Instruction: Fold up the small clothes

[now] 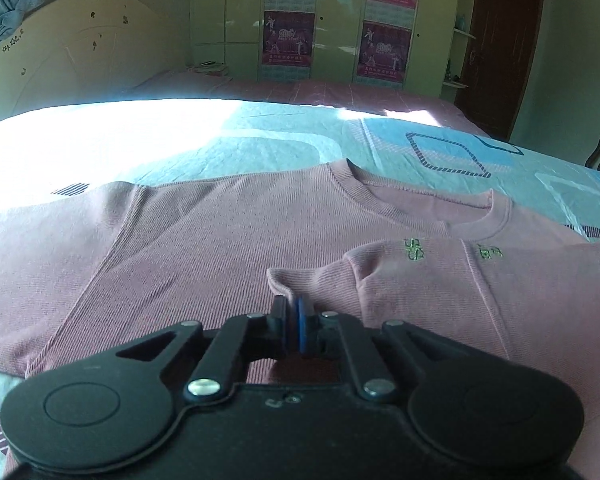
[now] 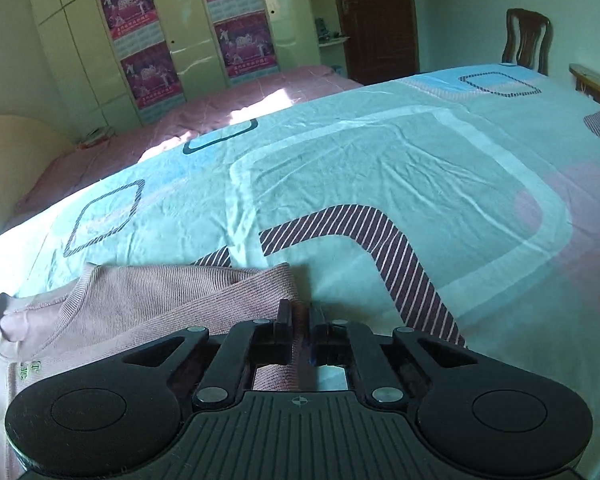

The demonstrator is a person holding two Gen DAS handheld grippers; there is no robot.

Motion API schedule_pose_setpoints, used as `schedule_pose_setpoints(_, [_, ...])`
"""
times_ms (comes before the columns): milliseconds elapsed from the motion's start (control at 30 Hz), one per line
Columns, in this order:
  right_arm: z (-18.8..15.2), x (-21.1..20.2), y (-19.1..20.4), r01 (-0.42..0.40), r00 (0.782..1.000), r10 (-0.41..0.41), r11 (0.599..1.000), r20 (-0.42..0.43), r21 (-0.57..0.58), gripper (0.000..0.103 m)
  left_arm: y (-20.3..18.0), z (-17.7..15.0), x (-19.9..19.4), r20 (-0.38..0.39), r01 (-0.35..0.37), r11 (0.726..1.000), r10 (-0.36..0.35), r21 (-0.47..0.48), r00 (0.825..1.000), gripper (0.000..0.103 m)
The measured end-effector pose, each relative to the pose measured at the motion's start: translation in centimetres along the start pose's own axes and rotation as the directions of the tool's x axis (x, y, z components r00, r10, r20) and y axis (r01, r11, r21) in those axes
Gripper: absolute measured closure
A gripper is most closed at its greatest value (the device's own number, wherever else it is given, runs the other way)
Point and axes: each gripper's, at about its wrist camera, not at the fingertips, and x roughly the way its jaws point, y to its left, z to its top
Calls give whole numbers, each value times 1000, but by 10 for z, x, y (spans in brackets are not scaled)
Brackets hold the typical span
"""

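1. Left wrist view: the fingers [image 1: 279,314] of the left gripper [image 1: 291,312] are clenched together at the edge of a folded-over flap of the pink ribbed sweater [image 1: 204,240]; whether cloth is pinched I cannot tell. The sweater lies flat on the patterned bedsheet [image 1: 260,136], neckline away from the camera.
2. Right wrist view: the right gripper [image 2: 299,316] fingers [image 2: 284,316] are pressed near-closed over the sweater's folded edge [image 2: 160,300]; a grasp cannot be confirmed. A wardrobe [image 2: 188,40] stands beyond.

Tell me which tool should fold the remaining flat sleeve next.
Left, probably. The unfolded sleeve lies on the left tool's side; the right tool sits at the pink sweater's already folded edge.
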Motion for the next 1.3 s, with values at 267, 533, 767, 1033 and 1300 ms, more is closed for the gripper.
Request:
schedule_pose_setpoints(267, [-28, -49, 58, -130, 991, 132, 977, -3, -169, 71, 23, 11, -24, -23, 4, 998, -5, -63, 1000, 31])
schedule_pose_setpoints(533, [-78, -62, 149, -267, 962, 239, 921, -128, -283, 71, 79, 7, -51, -75, -48, 988, 37, -144, 996, 26])
schedule_pose_setpoints(767, [-106, -65, 219, -344, 936, 297, 887, -188, -309, 71, 169, -7, -80, -101, -136, 953, 112, -272, 989, 26])
schedule_pose_setpoints(1033, [-133, -62, 285, -364, 926, 295, 866, -238, -343, 71, 286, -27, -103, -147, -251, 838, 205, -484, 968, 26])
schedule_pose_setpoints(1300, [-125, -78, 301, -338, 941, 309, 890, -140, -305, 71, 378, -31, -90, -165, -291, 716, 243, -634, 956, 29])
